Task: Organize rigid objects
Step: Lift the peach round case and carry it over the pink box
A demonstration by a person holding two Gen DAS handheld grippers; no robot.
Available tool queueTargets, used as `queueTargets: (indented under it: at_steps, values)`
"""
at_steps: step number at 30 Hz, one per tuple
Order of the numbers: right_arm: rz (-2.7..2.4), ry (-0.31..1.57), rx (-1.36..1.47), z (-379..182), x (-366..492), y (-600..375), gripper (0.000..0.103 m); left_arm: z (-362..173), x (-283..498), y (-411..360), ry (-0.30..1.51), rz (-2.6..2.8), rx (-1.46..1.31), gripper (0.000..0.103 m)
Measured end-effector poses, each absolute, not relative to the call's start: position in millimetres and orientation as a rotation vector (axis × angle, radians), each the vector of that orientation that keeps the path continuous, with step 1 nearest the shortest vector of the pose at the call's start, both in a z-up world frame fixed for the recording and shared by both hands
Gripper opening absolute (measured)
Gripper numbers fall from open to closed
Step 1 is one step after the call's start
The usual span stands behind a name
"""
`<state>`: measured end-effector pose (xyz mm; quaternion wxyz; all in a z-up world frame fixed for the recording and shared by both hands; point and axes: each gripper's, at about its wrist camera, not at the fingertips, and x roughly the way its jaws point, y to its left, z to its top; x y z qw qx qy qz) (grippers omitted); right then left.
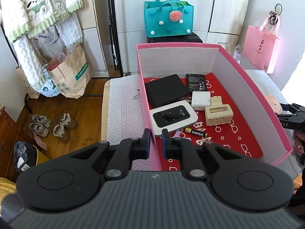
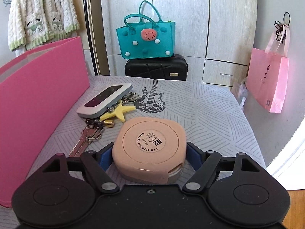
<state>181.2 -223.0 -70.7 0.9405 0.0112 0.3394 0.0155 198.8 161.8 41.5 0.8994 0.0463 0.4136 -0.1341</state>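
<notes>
My left gripper (image 1: pixel 156 140) is shut on the near left wall of the pink box (image 1: pixel 238 72). Inside, on a red lining, lie a black case (image 1: pixel 164 90), a black battery pack (image 1: pixel 196 82), a white charger (image 1: pixel 201 100), a beige block (image 1: pixel 219 115), a white WiFi router (image 1: pixel 174 118) and an AA battery (image 1: pixel 196 133). My right gripper (image 2: pixel 149 155) holds a round pink compact case (image 2: pixel 149 148) low over the bedcover, a blue pad against each side. Beyond it lie a grey-white device (image 2: pixel 105 100), a yellow star keychain (image 2: pixel 120 112), a battery (image 2: pixel 100 123) and keys (image 2: pixel 89 135).
The box stands on a patterned grey bedcover (image 2: pixel 200 110), its pink wall (image 2: pixel 38 95) left of the right gripper. A teal bag (image 2: pixel 145 38) sits on a black suitcase (image 2: pixel 156 67) past the bed's end. A pink bag (image 2: pixel 266 82) hangs right. Shoes (image 1: pixel 51 126) and paper bags (image 1: pixel 70 72) crowd the floor left.
</notes>
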Motion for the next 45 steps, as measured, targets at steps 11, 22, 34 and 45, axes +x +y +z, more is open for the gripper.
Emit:
queueTargets:
  at_steps: [11,22,34,45]
  values:
    - [0.079,0.685,0.161,-66.9,168.2,-224.7,0.08,47.7,200.4,158.6,0.85,-0.279,0.107,0.011]
    - [0.192,0.661,0.314,-46.3,160.4,-231.2,0.08,47.9,202.7,162.7,0.849,-0.286,0.104,0.006]
    - [0.452,0.462,0.111,50.5,166.0,-184.7,0.08,46.3,204.4,166.6,0.852,-0.307,0.092,0.006]
    - [0.578,0.507,-0.254,69.4,235.8,-104.6,0.08,48.6,208.3,162.9,0.88,-0.309,0.121,0.006]
